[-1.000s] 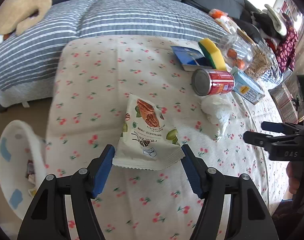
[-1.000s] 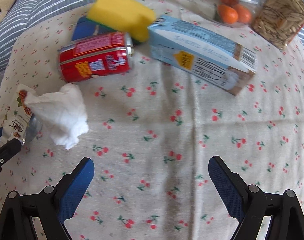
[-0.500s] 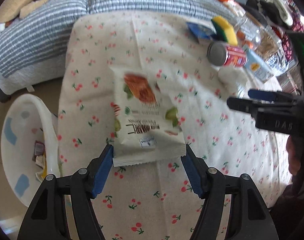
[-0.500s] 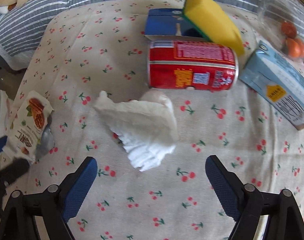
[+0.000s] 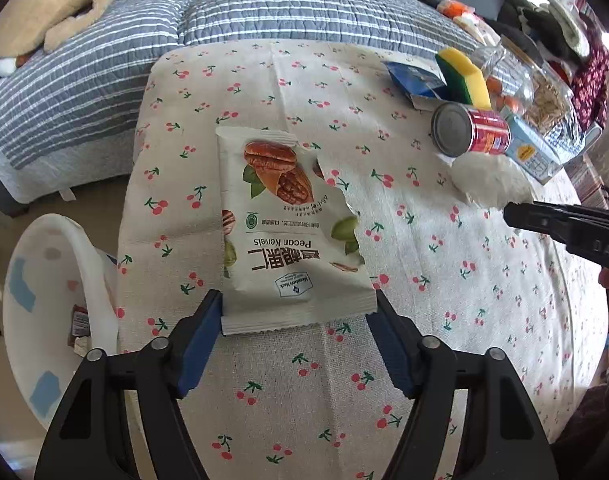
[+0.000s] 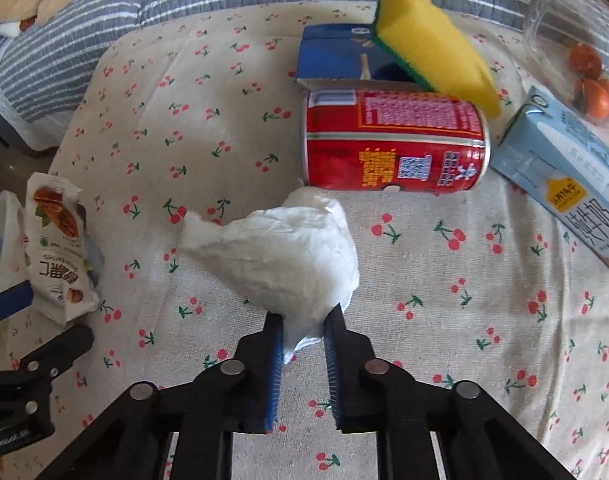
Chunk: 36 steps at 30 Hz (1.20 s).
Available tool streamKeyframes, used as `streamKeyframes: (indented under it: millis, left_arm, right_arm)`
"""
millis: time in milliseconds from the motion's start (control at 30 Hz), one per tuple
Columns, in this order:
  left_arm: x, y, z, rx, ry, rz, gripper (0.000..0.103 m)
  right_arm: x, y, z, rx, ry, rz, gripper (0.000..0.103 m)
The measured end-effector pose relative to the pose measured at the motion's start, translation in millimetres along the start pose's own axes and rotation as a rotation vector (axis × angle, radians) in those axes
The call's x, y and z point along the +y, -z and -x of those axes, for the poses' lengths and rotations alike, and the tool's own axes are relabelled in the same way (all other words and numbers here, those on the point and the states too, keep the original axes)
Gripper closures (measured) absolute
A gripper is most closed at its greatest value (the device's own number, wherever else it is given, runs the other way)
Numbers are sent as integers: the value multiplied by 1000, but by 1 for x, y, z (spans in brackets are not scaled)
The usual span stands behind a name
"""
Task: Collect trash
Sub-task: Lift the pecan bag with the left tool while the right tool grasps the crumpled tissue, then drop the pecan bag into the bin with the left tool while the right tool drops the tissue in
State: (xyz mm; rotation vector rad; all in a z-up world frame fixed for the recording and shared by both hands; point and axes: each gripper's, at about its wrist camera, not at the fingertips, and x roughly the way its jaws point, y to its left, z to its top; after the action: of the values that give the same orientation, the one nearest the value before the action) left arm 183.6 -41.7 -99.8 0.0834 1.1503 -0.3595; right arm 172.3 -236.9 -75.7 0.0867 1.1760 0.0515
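Both tongs are loaded, left tongs point(image 5: 296, 322) clamped on the snack bag point(image 5: 290, 232), right tongs point(image 6: 303, 326) on the tissue point(image 6: 288, 248), so I should lift slowly toward the bin point(image 5: 44, 300) at lower left.

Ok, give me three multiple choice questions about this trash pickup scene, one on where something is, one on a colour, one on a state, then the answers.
1. Where does the yellow sponge rest?
A. in the bin
B. leaning on the blue box behind the red can
C. on the sofa

2. What colour is the can lying on its side?
A. green
B. silver all over
C. red

3. What is the right gripper doing?
A. pinching the white tissue
B. standing wide open over bare cloth
C. gripping the milk carton

Answers: B, the sponge tilts against the box just past the can; C, its label is red; A, both pads press on the tissue's lower end.
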Motion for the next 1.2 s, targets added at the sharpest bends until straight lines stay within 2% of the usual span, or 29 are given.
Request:
streamKeyframes:
  millis: [67, 133, 233, 267, 367, 400, 633, 733, 767, 800, 900, 1200]
  left_arm:
    - [3, -1, 3, -3, 34, 22, 37]
    - [5, -2, 6, -1, 61, 44, 38]
    - [4, -1, 10, -7, 63, 47, 41]
    - [3, 0, 11, -8, 64, 46, 43]
    - [3, 4, 15, 0, 81, 52, 46]
    - [3, 5, 16, 2, 85, 54, 46]
    - [7, 9, 21, 2, 96, 56, 49]
    - [8, 10, 22, 5, 102, 58, 49]
    - [7, 10, 22, 5, 104, 56, 50]
    - [8, 10, 23, 5, 108, 53, 50]
    - [7, 10, 25, -1, 114, 48, 50]
    - [10, 12, 39, -22, 142, 76, 50]
  right_arm:
    - [-4, 1, 7, -13, -13, -15, 91]
    - [-7, 2, 14, -24, -33, -29, 92]
    - [-12, 3, 22, -31, -68, -48, 91]
    - [-13, 2, 23, -32, -77, -55, 86]
    - [-14, 2, 22, -23, -80, -58, 53]
    - [-13, 1, 20, -25, -70, -56, 47]
    - [-6, -5, -1, 4, 3, -47, 44]
    - [-5, -9, -8, -12, 29, -37, 46]
    - [-6, -9, -10, -17, 40, -38, 56]
    - [-7, -10, -13, -15, 49, -40, 72]
    - [-11, -12, -17, -1, 52, -48, 90]
    - [-18, -7, 23, -80, -14, -84, 92]
